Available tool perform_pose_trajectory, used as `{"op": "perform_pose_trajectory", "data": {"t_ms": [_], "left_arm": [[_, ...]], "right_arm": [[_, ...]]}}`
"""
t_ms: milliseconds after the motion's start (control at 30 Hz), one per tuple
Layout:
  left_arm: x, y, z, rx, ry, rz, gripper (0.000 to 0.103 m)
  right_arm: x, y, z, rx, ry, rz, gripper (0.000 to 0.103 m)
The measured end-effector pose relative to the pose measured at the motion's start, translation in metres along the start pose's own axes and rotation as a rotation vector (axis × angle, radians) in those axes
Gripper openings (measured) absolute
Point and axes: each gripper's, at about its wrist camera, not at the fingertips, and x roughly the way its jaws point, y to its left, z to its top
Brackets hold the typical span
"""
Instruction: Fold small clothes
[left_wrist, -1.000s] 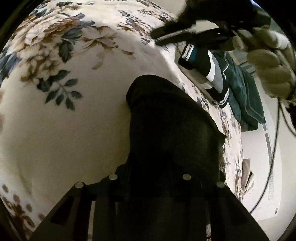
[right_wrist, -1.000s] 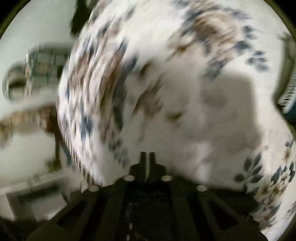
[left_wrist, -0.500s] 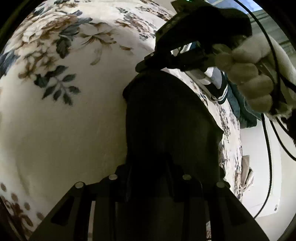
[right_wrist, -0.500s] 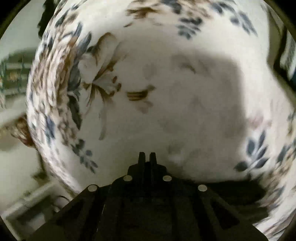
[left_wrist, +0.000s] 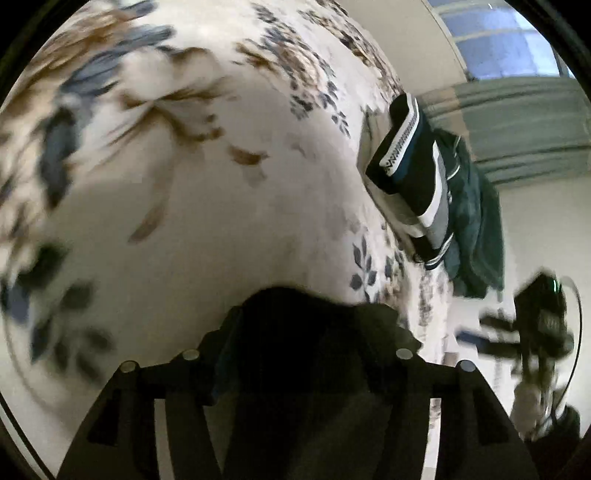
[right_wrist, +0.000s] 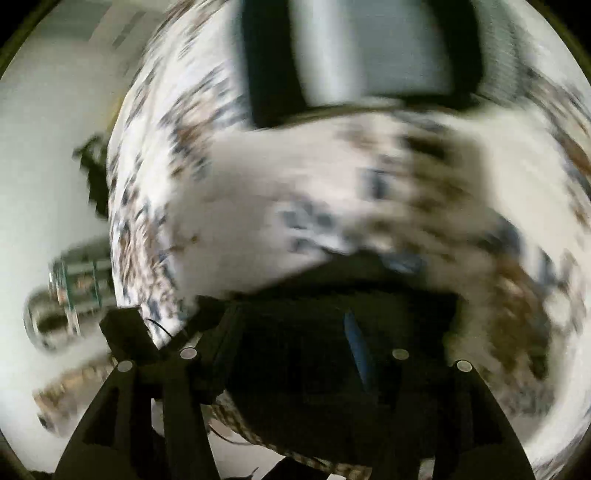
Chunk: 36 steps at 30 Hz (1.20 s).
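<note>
Reading this as mid-fold, agree? Soft black garment (left_wrist: 306, 314) sits at the near edge of the floral-print bed (left_wrist: 221, 221), draped over the left gripper (left_wrist: 303, 332). (A)

Agree, my read is a fold or regrasp in progress, not done. Left jaws have just been opening, cloth between them. Tips are buried under the fabric, so can't tell if they pinch it. (B)

Right gripper (right_wrist: 314, 332)? (A)

Same story. Jaws have just been opening, black cloth lies across them, tips hidden. Can't tell grip. View is heavily blurred. (B)

Next move? (A)

My guess: get a confirmed pinch on two corners, then lay the piece flat on the open middle of the bed before folding over. (B)

Room? (A)

Plenty of bare bedspread ahead of the left gripper. Folded black, white and grey striped stack (left_wrist: 410, 166) sits well apart at the far side, rumpled dark teal garment (left_wrist: 476, 229) just behind it near the bed edge. Keep sweeps short of those. Pale floor (right_wrist: 44, 147) drops off beside the right gripper, so loose cloth could slide off there. (B)
</note>
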Motion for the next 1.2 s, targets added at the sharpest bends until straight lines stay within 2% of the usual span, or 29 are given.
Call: {"op": "perform_pose_trajectory", "data": {"t_ms": [33, 133, 233, 267, 333, 400, 433, 467, 500, 600, 700, 900, 967, 1033, 1067, 1100, 1133, 1200], "left_arm": [[0.003, -0.002, 0.002, 0.008, 0.007, 0.025, 0.033], [0.006, 0.002, 0.004, -0.009, 0.000, 0.045, 0.024], [0.003, 0.003, 0.000, -0.037, -0.019, 0.054, 0.023], [0.003, 0.002, -0.001, -0.039, -0.027, 0.068, 0.023], [0.001, 0.000, -0.003, -0.040, -0.040, 0.089, 0.023], [0.002, -0.003, -0.004, -0.042, -0.051, 0.112, 0.023], [0.002, -0.004, -0.004, -0.044, -0.054, 0.122, 0.023], [0.002, -0.004, -0.004, -0.047, -0.057, 0.126, 0.023], [0.001, -0.004, -0.004, -0.048, -0.059, 0.132, 0.023], [-0.003, -0.003, -0.003, -0.070, -0.063, 0.147, 0.020], [-0.008, -0.003, -0.001, -0.070, -0.073, 0.172, 0.020], [-0.007, 0.007, 0.001, -0.111, -0.092, 0.189, 0.020], [-0.006, 0.013, 0.002, -0.142, -0.097, 0.173, 0.021], [-0.007, 0.020, 0.002, -0.192, -0.092, 0.139, 0.026], [-0.010, 0.021, 0.001, -0.212, -0.091, 0.128, 0.035], [-0.015, 0.022, -0.001, -0.228, -0.095, 0.136, 0.041], [-0.021, 0.020, -0.004, -0.230, -0.102, 0.149, 0.052], [-0.041, 0.015, -0.014, -0.210, -0.136, 0.188, 0.055]], "right_arm": [[-0.003, -0.022, -0.007, 0.032, -0.005, 0.008, 0.059], [0.007, -0.080, -0.020, 0.081, -0.003, 0.035, 0.059], [0.042, -0.104, -0.019, 0.053, 0.034, 0.083, 0.063], [0.057, -0.109, -0.016, 0.040, 0.047, 0.111, 0.066], [0.087, -0.113, -0.012, 0.008, 0.095, 0.182, 0.066], [0.104, -0.116, -0.009, 0.008, 0.106, 0.250, 0.066], [0.109, -0.114, -0.008, -0.002, 0.086, 0.297, 0.062], [0.108, -0.112, -0.007, -0.009, 0.055, 0.321, 0.025], [0.108, -0.109, -0.006, -0.002, 0.049, 0.323, 0.016], [0.090, -0.094, -0.007, -0.035, -0.013, 0.316, 0.014], [0.083, -0.080, 0.003, -0.046, -0.039, 0.331, 0.013], [0.092, -0.055, 0.041, -0.097, -0.047, 0.294, 0.013], [0.113, -0.053, 0.052, -0.111, 0.011, 0.231, 0.013], [0.129, -0.062, 0.061, -0.085, 0.103, 0.210, 0.022], [0.126, -0.067, 0.062, -0.058, 0.112, 0.222, 0.036], [0.115, -0.073, 0.059, -0.042, 0.103, 0.227, 0.043], [0.102, -0.078, 0.055, -0.040, 0.093, 0.221, 0.047], [0.079, -0.091, 0.041, -0.032, 0.078, 0.233, 0.055]]}}
